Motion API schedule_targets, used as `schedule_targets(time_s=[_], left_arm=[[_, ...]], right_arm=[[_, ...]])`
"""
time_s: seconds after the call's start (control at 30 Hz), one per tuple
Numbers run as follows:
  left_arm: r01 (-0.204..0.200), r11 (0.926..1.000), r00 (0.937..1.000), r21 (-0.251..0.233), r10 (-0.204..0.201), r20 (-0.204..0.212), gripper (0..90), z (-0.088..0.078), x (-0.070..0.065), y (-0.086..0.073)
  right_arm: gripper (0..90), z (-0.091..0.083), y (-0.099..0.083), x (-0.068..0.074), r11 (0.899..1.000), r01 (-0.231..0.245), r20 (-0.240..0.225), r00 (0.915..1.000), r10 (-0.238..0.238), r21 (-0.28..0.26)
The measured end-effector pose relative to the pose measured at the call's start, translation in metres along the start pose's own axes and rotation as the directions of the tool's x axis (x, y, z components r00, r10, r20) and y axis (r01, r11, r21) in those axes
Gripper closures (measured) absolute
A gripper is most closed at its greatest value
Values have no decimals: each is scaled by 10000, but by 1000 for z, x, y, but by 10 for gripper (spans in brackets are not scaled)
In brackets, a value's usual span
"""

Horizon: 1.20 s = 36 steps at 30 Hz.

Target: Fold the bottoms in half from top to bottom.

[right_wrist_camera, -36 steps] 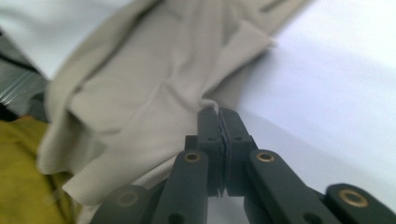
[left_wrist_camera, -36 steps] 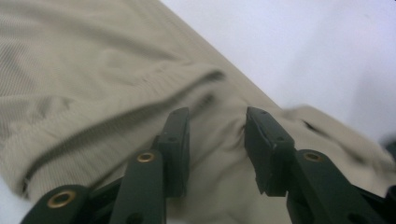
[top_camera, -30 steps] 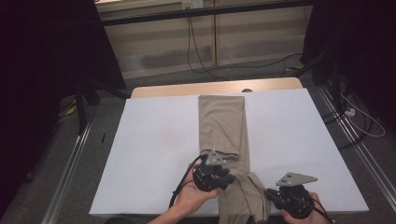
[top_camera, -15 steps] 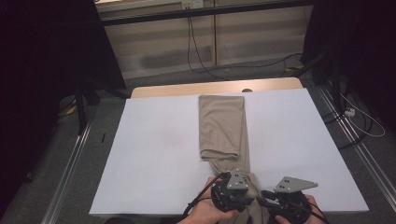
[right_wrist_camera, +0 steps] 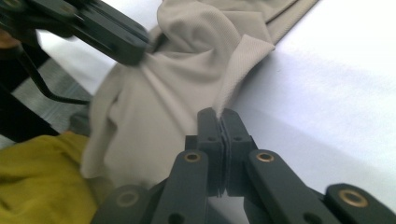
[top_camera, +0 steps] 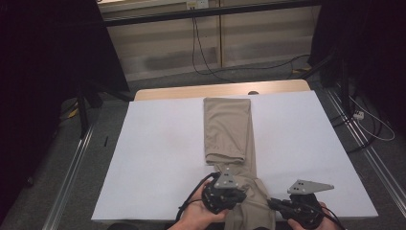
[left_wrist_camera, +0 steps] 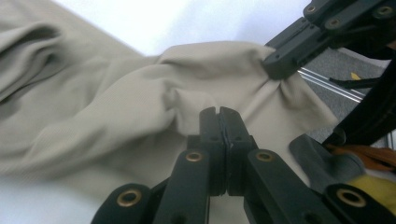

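Beige trousers (top_camera: 227, 129) lie lengthwise on the white table (top_camera: 158, 158), folded over at the middle, with the near end bunched at the front edge. My left gripper (top_camera: 241, 197) is shut on that bunched cloth (left_wrist_camera: 140, 107); its jaws have just been closing, with fabric between them. My right gripper (top_camera: 271, 204) is shut on a folded edge of the same cloth (right_wrist_camera: 233, 60) a little to the right; its jaws have also just been closing on fabric. Each gripper view shows the other gripper pinching gathered cloth: the right gripper (left_wrist_camera: 275, 65) and the left gripper (right_wrist_camera: 135, 51).
A wooden strip (top_camera: 220, 90) runs along the table's far edge. Metal rails (top_camera: 72, 167) flank both sides, and cables (top_camera: 210, 62) trail on the floor behind. A yellow garment (right_wrist_camera: 42, 177) sits close under the grippers at the front edge.
My left gripper has come toward the front edge, swung right and then back left. The trousers' near end is more gathered between the grippers. The right gripper has stayed in place.
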<state>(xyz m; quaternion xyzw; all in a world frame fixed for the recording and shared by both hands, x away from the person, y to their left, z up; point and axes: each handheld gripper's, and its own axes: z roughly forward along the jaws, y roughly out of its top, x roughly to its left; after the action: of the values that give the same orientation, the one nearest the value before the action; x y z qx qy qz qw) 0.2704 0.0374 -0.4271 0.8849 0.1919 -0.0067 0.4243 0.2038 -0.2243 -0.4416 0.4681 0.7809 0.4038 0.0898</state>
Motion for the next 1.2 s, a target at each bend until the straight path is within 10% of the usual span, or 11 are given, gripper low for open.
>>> schedule_targets(time_s=[0.47, 0.57, 0.67, 0.97, 1.2], left_arm=[[501, 9983, 9963, 293, -520, 680, 890, -58, -31, -44], [760, 9968, 9970, 257, -763, 119, 662, -56, -21, -48], [798, 9968, 9963, 14, -797, -327, 621, -56, -8, -45], [881, 9961, 9779, 97, -847, -1912, 500, -33, 48, -32], [1203, 9907, 9382, -644, -1346, -3190, 415, -23, 99, -14]], right_arm=[[873, -7, -26, 46, 9980, 84, -1838, 9830, 31, 619], [673, -1, -29, 49, 9946, 637, -1180, 9916, -538, 814], [628, 1, -22, 40, 9967, 595, -948, 9940, -542, 547], [661, 39, 34, 9, 9858, 1668, 17, 9860, -1668, -177], [547, 75, 79, -18, 9735, 2258, 604, 9729, -2233, -368]])
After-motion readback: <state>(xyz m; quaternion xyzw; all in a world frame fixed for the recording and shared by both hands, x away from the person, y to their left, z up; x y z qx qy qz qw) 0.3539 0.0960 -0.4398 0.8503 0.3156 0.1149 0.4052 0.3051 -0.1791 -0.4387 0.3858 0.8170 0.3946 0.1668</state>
